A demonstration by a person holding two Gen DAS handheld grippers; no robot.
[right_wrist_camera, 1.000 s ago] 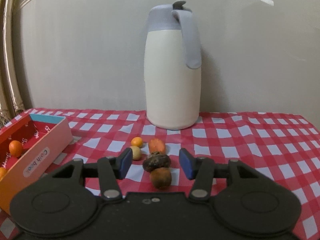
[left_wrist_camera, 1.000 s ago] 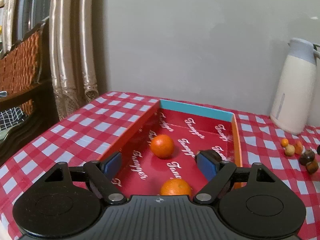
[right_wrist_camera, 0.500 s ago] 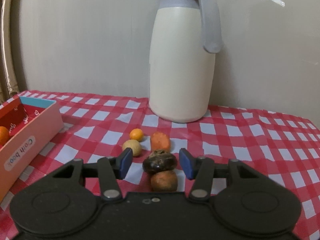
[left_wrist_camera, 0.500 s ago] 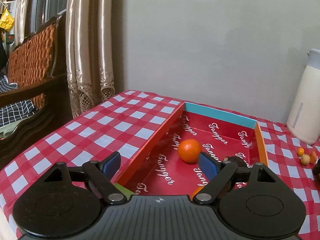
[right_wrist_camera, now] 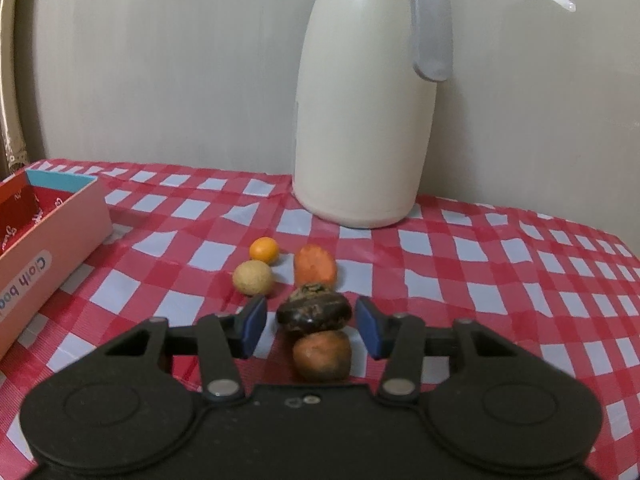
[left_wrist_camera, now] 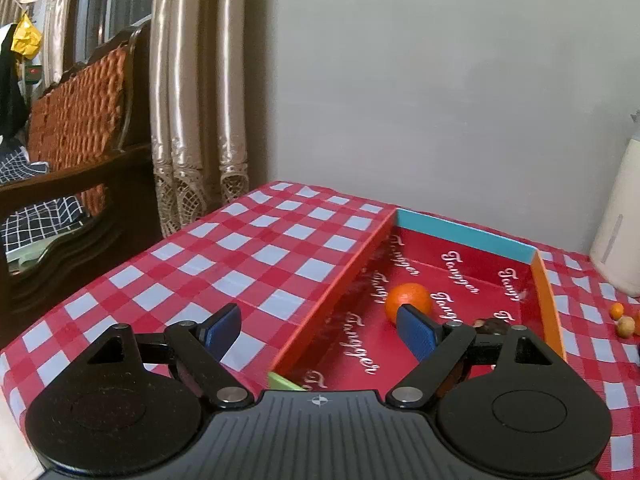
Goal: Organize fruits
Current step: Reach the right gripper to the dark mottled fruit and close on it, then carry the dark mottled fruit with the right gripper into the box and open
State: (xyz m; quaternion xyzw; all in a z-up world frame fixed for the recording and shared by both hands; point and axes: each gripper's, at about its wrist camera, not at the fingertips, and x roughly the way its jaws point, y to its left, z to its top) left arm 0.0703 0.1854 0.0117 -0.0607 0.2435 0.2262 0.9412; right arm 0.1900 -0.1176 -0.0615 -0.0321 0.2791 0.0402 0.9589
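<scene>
The dark fruit (right_wrist_camera: 315,313) lies on the checked tabletop (right_wrist_camera: 500,280) between the fingers of the right gripper (right_wrist_camera: 311,325), whose jaws have just been closing but do not touch it yet. At its 6 o'clock sits a brown fruit (right_wrist_camera: 322,356); at 12 an orange piece (right_wrist_camera: 315,264). The left gripper (left_wrist_camera: 320,330) is wide open and holds nothing, with an orange (left_wrist_camera: 408,300) in the red box (left_wrist_camera: 466,236) at its 1 o'clock.

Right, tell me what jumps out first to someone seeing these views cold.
The tall cream jug at the back wall dominates the right wrist view. Below it, the right gripper brackets a dark fruit, pads not touching, jaws just closing. In the left view, an orange sits in the red box.
</scene>
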